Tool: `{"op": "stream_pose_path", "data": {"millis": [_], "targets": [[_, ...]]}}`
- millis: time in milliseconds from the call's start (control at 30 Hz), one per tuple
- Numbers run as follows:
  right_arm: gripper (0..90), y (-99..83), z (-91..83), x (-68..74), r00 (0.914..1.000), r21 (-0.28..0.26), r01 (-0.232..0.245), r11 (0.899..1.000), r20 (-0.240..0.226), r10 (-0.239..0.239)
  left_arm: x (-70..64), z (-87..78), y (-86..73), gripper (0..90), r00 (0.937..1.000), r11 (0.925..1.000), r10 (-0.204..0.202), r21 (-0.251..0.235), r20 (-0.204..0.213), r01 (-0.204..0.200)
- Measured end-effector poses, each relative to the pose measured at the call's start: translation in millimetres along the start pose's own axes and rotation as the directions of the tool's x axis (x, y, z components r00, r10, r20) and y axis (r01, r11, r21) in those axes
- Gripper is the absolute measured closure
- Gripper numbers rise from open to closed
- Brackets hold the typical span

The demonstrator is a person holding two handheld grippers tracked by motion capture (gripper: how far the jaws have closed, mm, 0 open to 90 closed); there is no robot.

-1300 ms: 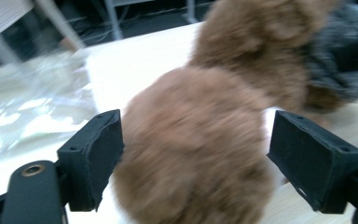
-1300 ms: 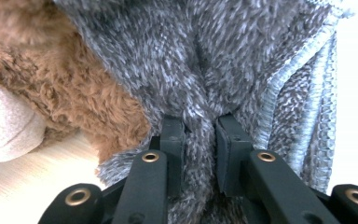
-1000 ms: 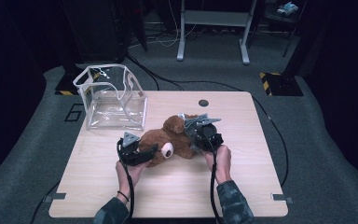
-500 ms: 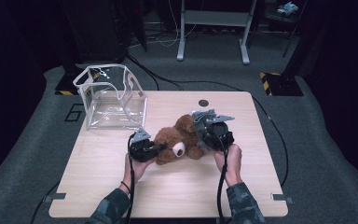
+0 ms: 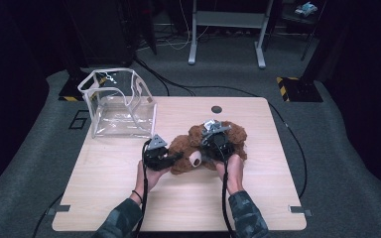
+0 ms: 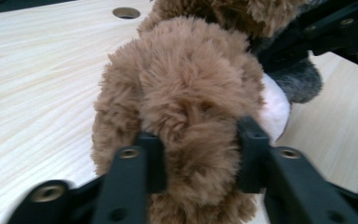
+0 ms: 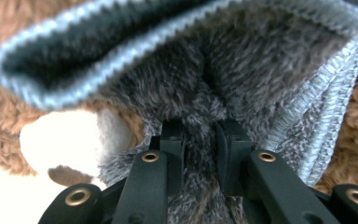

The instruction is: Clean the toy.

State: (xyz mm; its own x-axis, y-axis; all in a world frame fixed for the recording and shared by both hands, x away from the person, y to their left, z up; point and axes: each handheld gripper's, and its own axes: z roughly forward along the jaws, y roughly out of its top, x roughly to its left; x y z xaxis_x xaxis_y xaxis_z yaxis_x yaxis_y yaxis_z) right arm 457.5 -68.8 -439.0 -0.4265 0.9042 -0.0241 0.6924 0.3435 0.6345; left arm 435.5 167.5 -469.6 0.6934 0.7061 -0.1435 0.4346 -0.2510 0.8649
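No brand, label or readable writing shows on anything here. A brown teddy bear (image 5: 213,146) lies on the wooden worktop (image 5: 109,168), on the person's side of the round hole (image 5: 217,109) in the board and well to the right of the clear plastic bag (image 5: 116,101) standing open at the far left corner.

The left claw (image 5: 176,157) sits at the bear's left edge; in the left gripper view its jaws are pressed into a tuft of brown fur (image 6: 191,107) on both sides, at a middling spread, holding that plush part. Which limb or ear it is cannot be told, since the fur crowds the frame and the bottom of the tuft is cut off.

The right claw (image 5: 213,144) rests on top of the bear's middle. In the right gripper view its jaws stand close together, pinching a fold of grey fuzzy fabric (image 7: 200,126) with a pale blue knitted edge (image 7: 307,107), a garment on the bear. A white patch (image 7: 70,133) of the toy shows beside it, blurred. From above, both hands (image 5: 151,174) and the grippers hide much of the bear's face and body.
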Motion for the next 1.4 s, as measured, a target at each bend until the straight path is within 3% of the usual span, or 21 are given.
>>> {"op": "stream_pose_path", "data": {"millis": [67, 167, 267, 367, 400, 433, 467, 533, 567, 600, 767, 967, 1133, 1267, 1400], "targets": [[75.8, -0.6, -0.9, -1.1, 1.0000, 0.003, 0.000, 1.000, 0.003, 0.000, -1.3, -4.5, -1.0, 47.2, 0.9994, 1.0000, -0.004, -0.009, -0.034, 0.003], [75.7, -2.3, 0.4, -2.3, 0.9999, 0.003, -0.012, 1.000, -0.008, 0.012, -6.5, -9.9, -8.0, 38.7, 0.9974, 1.0000, 0.005, 0.007, -0.071, -0.005], [75.7, -3.5, 1.2, -1.3, 0.9999, -0.004, -0.012, 1.000, -0.004, 0.012, -10.2, -11.0, -21.9, 34.6, 0.9969, 0.9994, -0.023, 0.025, -0.076, 0.025], [75.7, -4.2, 0.3, -0.5, 0.9998, -0.005, -0.017, 1.000, -0.009, 0.017, -13.0, -5.8, -36.2, 33.8, 0.9963, 0.9961, -0.029, 0.081, -0.081, 0.036], [75.7, -4.6, 0.0, -0.9, 0.9998, -0.008, -0.015, 1.000, -0.012, 0.015, -13.3, -3.7, -39.5, 35.7, 0.9961, 0.9945, -0.044, 0.092, -0.076, 0.051], [75.7, -4.9, -0.3, -1.0, 0.9998, -0.009, -0.013, 1.000, -0.016, 0.013, -14.5, 0.6, -44.5, 37.6, 0.9930, 0.9919, -0.059, 0.106, -0.102, 0.070], [75.7, -5.9, -1.3, -0.8, 0.9997, -0.009, -0.019, 1.000, -0.016, 0.019, -14.0, 3.2, -48.1, 39.8, 0.9935, 0.9910, -0.068, 0.109, -0.092, 0.078], [75.7, -7.3, -3.3, -1.1, 0.9997, -0.009, -0.012, 1.000, -0.020, 0.012, -13.1, 8.3, -52.0, 49.4, 0.9925, 0.9875, -0.071, 0.134, -0.100, 0.084], [75.7, -8.0, -4.4, -1.0, 0.9998, -0.012, -0.010, 1.000, -0.017, 0.010, -11.2, 9.8, -53.9, 56.6, 0.9938, 0.9875, -0.085, 0.127, -0.071, 0.093], [75.7, -8.7, -6.6, -1.2, 0.9998, -0.015, -0.009, 1.000, -0.018, 0.009, -11.0, 11.0, -54.9, 61.7, 0.9913, 0.9858, -0.099, 0.127, -0.087, 0.110], [75.7, -12.8, -19.7, -2.5, 0.9995, -0.035, -0.010, 0.999, -0.030, 0.009, -7.3, 13.0, -56.3, 80.5, 0.9912, 0.9832, -0.086, 0.152, -0.101, 0.100], [75.7, -10.2, -42.5, 2.4, 0.9988, -0.082, 0.010, 0.997, -0.046, -0.014, -7.6, 16.4, -56.8, 83.5, 0.9904, 0.9812, -0.068, 0.172, -0.120, 0.088], [75.7, 2.4, -71.1, 20.4, 0.9956, -0.154, 0.067, 0.986, -0.055, -0.076, -9.2, 17.8, -58.6, 83.6, 0.9893, 0.9853, -0.064, 0.149, -0.131, 0.084], [75.6, 17.4, -82.5, 41.7, 0.9850, -0.183, 0.141, 0.973, -0.073, -0.156, -12.3, 18.7, -58.8, 83.8, 0.9878, 0.9880, -0.029, 0.145, -0.153, 0.052], [75.4, 37.5, -63.6, 60.0, 0.9664, -0.152, 0.222, 0.963, -0.097, -0.238, -12.3, 18.5, -58.8, 83.9, 0.9892, 0.9875, -0.034, 0.147, -0.142, 0.056]]}}
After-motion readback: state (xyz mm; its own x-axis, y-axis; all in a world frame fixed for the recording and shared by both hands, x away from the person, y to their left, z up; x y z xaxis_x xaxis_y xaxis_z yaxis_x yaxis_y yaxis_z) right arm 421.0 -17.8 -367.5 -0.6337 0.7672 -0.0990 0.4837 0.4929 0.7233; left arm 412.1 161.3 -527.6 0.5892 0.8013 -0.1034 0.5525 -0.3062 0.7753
